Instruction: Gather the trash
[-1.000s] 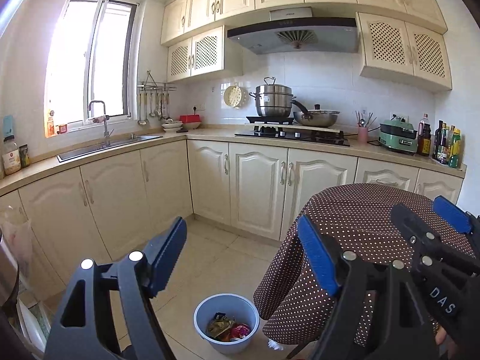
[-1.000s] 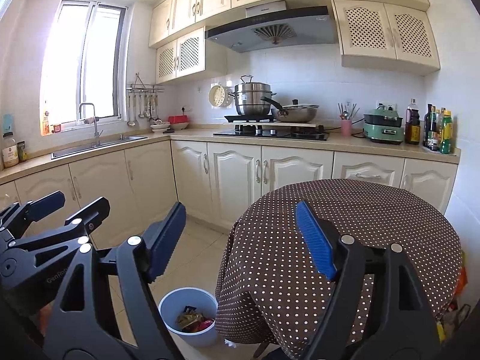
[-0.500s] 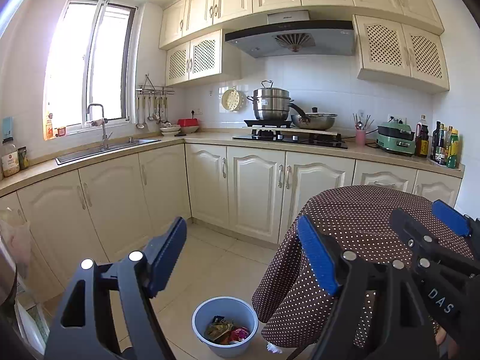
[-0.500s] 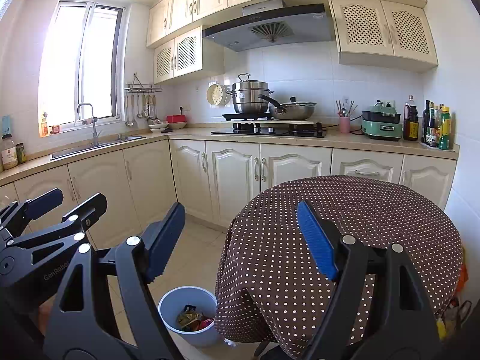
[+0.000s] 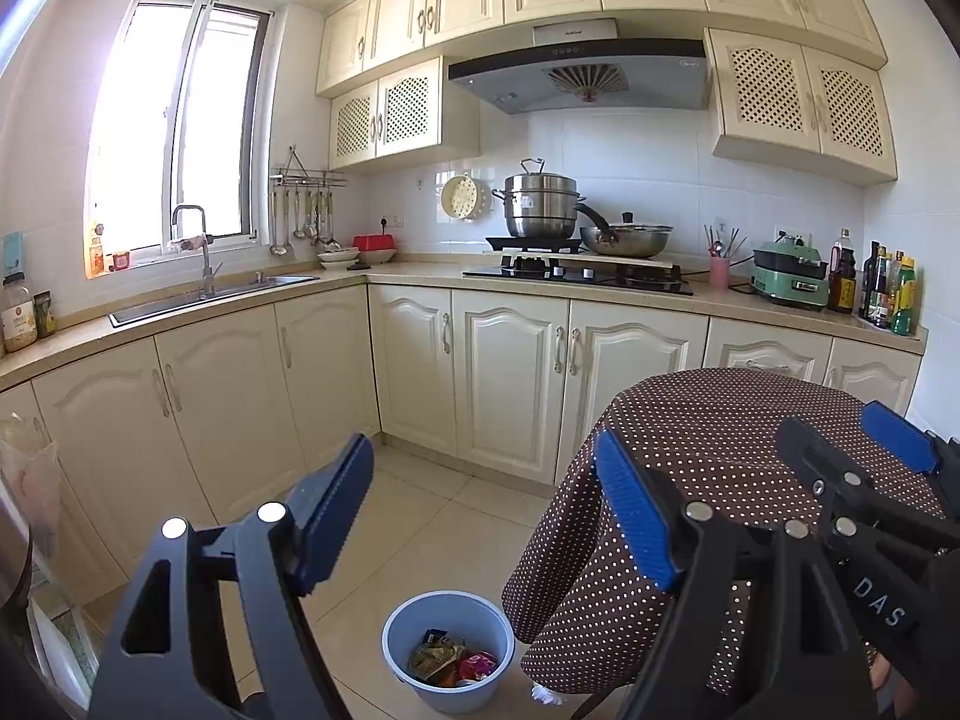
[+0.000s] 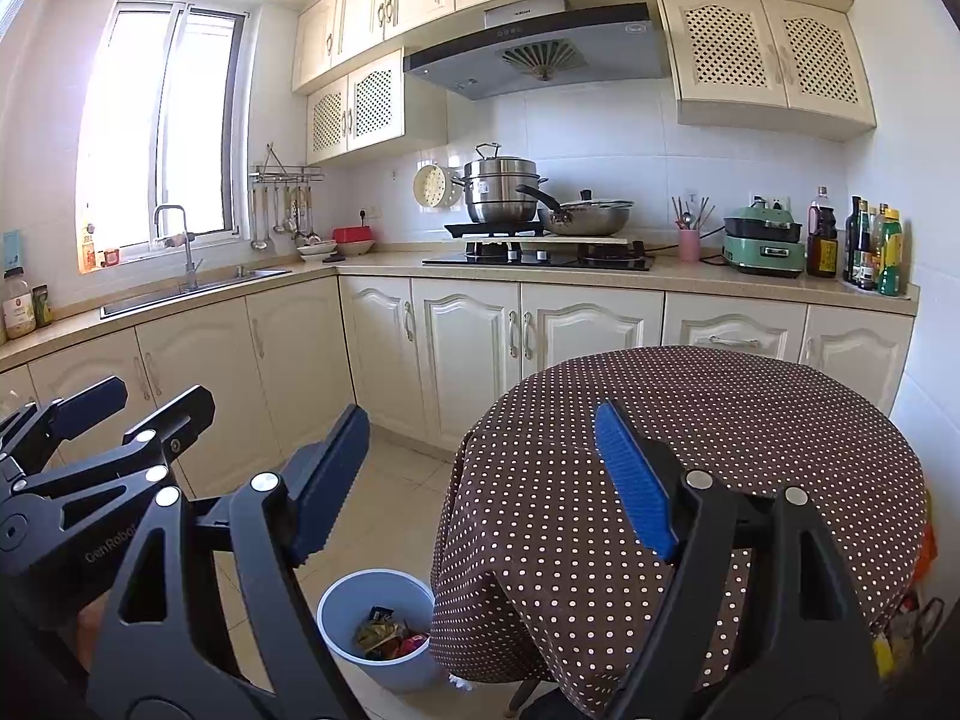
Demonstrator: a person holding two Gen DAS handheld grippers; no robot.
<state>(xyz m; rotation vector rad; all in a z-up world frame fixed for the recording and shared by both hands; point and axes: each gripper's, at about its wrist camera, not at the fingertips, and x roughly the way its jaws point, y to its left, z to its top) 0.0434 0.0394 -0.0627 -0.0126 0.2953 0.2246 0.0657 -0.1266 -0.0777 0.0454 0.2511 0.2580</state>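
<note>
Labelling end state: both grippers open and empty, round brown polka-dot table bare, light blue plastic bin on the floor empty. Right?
One error: the light blue plastic bin is not empty. The left wrist view shows crumpled wrappers inside it. The rest stands: left gripper and right gripper open with nothing between the jaws, and the round brown polka-dot table bare on top.

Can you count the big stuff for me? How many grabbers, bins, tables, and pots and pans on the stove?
Grabbers: 2, the left gripper and the right gripper, both open and empty
Bins: 1, the blue bin with wrappers inside
Tables: 1, the round table
Pots and pans: 2, the steamer pot and the pan
Total: 6
</note>
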